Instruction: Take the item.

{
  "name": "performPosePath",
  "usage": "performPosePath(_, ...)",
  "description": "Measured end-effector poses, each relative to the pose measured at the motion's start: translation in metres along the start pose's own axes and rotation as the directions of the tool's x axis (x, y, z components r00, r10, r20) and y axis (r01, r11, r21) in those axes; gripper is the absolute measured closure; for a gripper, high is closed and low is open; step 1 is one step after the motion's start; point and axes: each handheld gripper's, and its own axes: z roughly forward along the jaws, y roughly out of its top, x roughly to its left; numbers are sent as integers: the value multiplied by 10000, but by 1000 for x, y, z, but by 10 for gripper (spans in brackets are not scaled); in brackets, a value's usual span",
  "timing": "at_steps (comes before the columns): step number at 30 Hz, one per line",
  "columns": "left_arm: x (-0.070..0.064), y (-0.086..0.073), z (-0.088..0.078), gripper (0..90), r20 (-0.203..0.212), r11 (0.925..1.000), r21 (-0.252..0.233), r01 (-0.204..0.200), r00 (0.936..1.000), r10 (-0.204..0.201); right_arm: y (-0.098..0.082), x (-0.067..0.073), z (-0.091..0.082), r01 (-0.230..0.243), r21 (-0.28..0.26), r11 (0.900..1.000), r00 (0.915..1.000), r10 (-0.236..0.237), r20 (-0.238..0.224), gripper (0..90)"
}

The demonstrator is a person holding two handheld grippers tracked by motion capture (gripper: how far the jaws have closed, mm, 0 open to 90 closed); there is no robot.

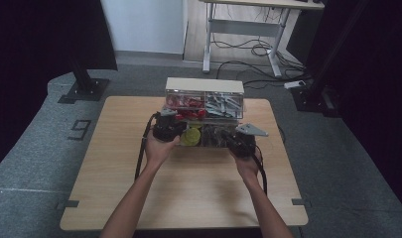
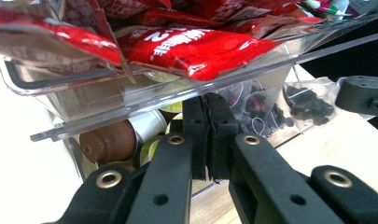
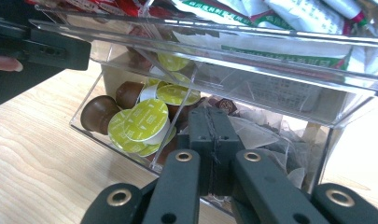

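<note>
From where I stand, the left gripper (image 1: pixel 167 126) has its jaws pressed together on nothing, tips at the front lip of the clear organizer (image 1: pixel 204 101), under the tray of red sachets (image 2: pixel 191 46). The lower drawer (image 3: pixel 130 154) lies straight ahead of both, its long side running across the table (image 1: pixel 114 163). Green-lidded capsules (image 3: pixel 144 121) sit left, tea bags (image 2: pixel 312 105) right. The right gripper (image 1: pixel 240 144), equally near, is closed and empty at the drawer's front wall

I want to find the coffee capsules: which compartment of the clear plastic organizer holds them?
The lower left compartment holds the brown capsules with green lids; the upper ones hold sachets, the lower right holds tea bags.
</note>
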Motion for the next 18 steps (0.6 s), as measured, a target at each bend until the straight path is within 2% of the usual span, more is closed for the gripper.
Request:
performPosePath(12,-1,0,-1,882,-29,10000,-2,18,10000,-18,1,-1,-20,135,-332,9994,9998,-140,-147,894)
performPosePath(18,0,0,-1,882,-14,10000,0,7,10000,-7,-1,-6,-25,199,-322,9993,9998,-201,-56,894)
